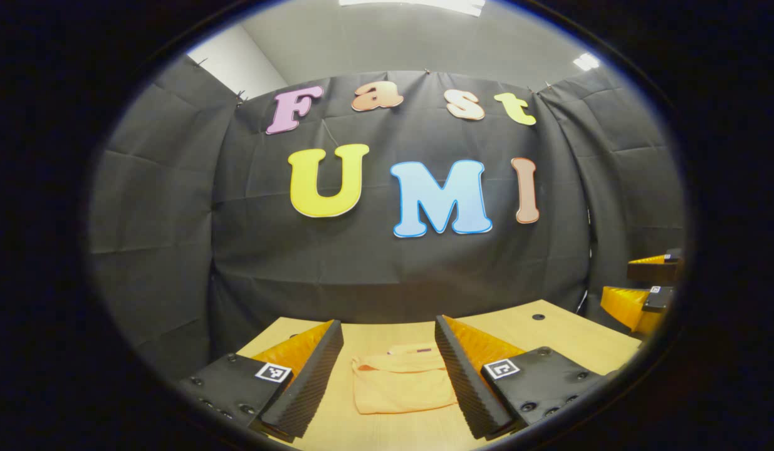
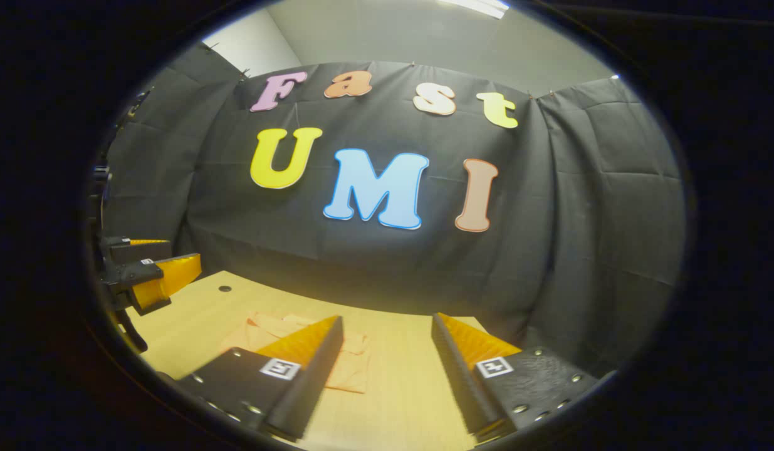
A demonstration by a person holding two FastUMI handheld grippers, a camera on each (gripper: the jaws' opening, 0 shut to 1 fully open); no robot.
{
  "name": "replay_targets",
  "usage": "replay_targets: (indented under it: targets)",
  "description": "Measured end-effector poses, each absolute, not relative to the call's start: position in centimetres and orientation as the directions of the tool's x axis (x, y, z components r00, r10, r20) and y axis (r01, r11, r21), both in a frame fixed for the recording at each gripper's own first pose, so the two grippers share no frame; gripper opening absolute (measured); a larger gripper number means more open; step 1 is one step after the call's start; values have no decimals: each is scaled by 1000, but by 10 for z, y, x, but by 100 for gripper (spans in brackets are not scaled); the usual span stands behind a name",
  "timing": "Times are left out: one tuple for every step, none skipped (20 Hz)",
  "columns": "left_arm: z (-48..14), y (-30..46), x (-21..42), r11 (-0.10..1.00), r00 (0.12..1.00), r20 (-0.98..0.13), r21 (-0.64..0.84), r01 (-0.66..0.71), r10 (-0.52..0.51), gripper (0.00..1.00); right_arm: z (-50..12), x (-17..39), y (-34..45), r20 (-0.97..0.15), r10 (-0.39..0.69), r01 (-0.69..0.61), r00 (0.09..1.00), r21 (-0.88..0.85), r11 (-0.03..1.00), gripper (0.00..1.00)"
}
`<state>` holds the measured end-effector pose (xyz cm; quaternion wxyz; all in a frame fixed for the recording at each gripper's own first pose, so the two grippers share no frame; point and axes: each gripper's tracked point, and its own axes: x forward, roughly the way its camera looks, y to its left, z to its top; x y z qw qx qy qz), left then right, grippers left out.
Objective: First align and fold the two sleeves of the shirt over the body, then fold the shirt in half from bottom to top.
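A light orange shirt [image 1: 402,382] lies folded into a compact rectangle on the wooden table [image 1: 549,329]. In the left gripper view my left gripper [image 1: 390,376] hovers open above it, the shirt showing between the two fingers. In the right gripper view the shirt [image 2: 352,369] lies left of centre, partly hidden behind one finger. My right gripper [image 2: 387,376] is open, holding nothing, above bare table to the shirt's right. The right gripper [image 1: 643,294] also appears at the far right of the left gripper view, and the left gripper [image 2: 148,275] at the far left of the right gripper view.
The table [image 2: 399,401] has small round holes [image 1: 538,317] near its back edge [image 2: 224,289]. Black cloth walls close the booth behind and on both sides. Bare wood lies around the shirt.
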<state>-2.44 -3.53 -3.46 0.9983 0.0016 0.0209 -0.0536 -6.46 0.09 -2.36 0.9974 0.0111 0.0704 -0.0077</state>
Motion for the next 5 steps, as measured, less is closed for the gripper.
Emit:
replay_targets:
  targets:
    - [-33,-36,-23,994,993,-37,-3,109,-109,96,-21,-67,4,-139,-11,14,990,22,1000,97]
    - [-31,-37,-23,994,994,-32,-11,108,-108,96,-17,-67,3,-128,-16,18,992,17,1000,96]
    - [-30,-37,-25,994,994,-28,-16,108,-108,96,-15,-66,2,-121,-15,17,993,12,1000,96]
    - [-30,-37,-26,994,994,-25,-16,108,-108,95,-12,-66,3,-112,-13,14,994,12,1000,96]
    - [-30,-37,-28,994,994,-25,-13,105,-105,95,-7,-65,5,-97,-3,5,995,17,1000,96]
